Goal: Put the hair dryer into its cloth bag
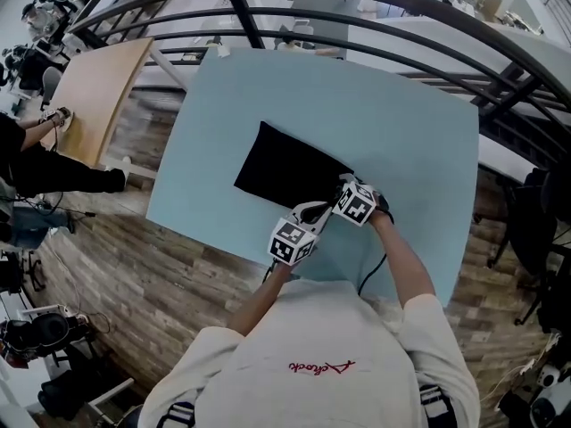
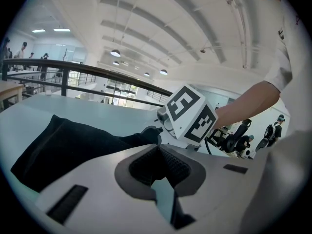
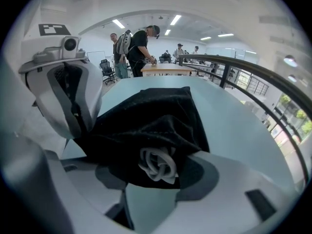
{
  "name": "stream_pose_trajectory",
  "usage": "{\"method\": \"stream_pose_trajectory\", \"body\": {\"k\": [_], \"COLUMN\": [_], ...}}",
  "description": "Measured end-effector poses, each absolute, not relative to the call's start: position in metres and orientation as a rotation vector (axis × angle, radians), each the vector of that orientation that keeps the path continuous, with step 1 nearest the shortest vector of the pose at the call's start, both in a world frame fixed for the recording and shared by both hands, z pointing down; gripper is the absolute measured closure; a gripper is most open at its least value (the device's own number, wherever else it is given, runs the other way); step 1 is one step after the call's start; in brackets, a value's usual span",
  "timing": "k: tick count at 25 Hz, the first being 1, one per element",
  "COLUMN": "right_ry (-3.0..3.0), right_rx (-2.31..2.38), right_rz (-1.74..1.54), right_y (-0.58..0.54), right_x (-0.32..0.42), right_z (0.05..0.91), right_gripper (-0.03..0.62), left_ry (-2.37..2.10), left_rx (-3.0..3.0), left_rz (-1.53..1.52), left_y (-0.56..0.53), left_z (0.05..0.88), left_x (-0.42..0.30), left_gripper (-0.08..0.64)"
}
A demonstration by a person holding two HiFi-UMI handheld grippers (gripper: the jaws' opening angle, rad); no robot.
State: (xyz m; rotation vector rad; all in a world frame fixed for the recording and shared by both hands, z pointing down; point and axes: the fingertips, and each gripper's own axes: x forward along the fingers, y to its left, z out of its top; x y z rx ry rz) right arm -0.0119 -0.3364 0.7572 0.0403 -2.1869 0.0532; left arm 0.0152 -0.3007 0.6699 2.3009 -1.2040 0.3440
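The black cloth bag (image 1: pixel 285 172) lies flat on the pale blue table (image 1: pixel 401 132). Both grippers meet at its near right end. My left gripper (image 1: pixel 314 210) is shut, and the cloth (image 3: pixel 151 116) runs right up to its fingers (image 3: pixel 66 94), so it appears pinched on the bag's edge (image 2: pixel 141 139). My right gripper (image 3: pixel 156 182) stands open around the bag's gathered mouth, where a knotted white cord (image 3: pixel 158 165) sits between its jaws. The hair dryer is not in sight in any view. The right gripper's marker cube (image 2: pixel 190 115) shows close beyond the left jaws.
A dark curved railing (image 1: pixel 375 47) runs behind the table. A wooden table (image 1: pixel 107 87) stands at the far left with people (image 3: pixel 141 43) beside it. A dark chair (image 1: pixel 535 221) is off the right edge. The table's near edge (image 1: pixel 214 239) drops to wooden floor.
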Motion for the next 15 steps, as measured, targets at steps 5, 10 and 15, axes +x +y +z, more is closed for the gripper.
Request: {"method": "stream_pose_trajectory", "body": {"k": [5,10,15], "right_ry": [-2.184,-2.172,-2.198], "right_rx": [0.031,0.020,0.038], "right_rz": [0.063,0.093,0.099], "right_y": [-0.335,-0.334,-0.331], "right_x": [-0.017,-0.027,-0.027], "right_z": [0.768,0.781,0.782], "right_gripper": [0.342,0.342,0.339], "left_ry": [-1.192,-1.178,-1.156], "left_rx": [2.298,2.281,2.272], "left_rz": [0.345,0.359,0.365], "left_y": [-0.298,-0.294,-0.290], "left_z": [0.671,0.680,0.682], "left_x": [0.016,0.009,0.011], "left_gripper": [0.540,0.540,0.540]}}
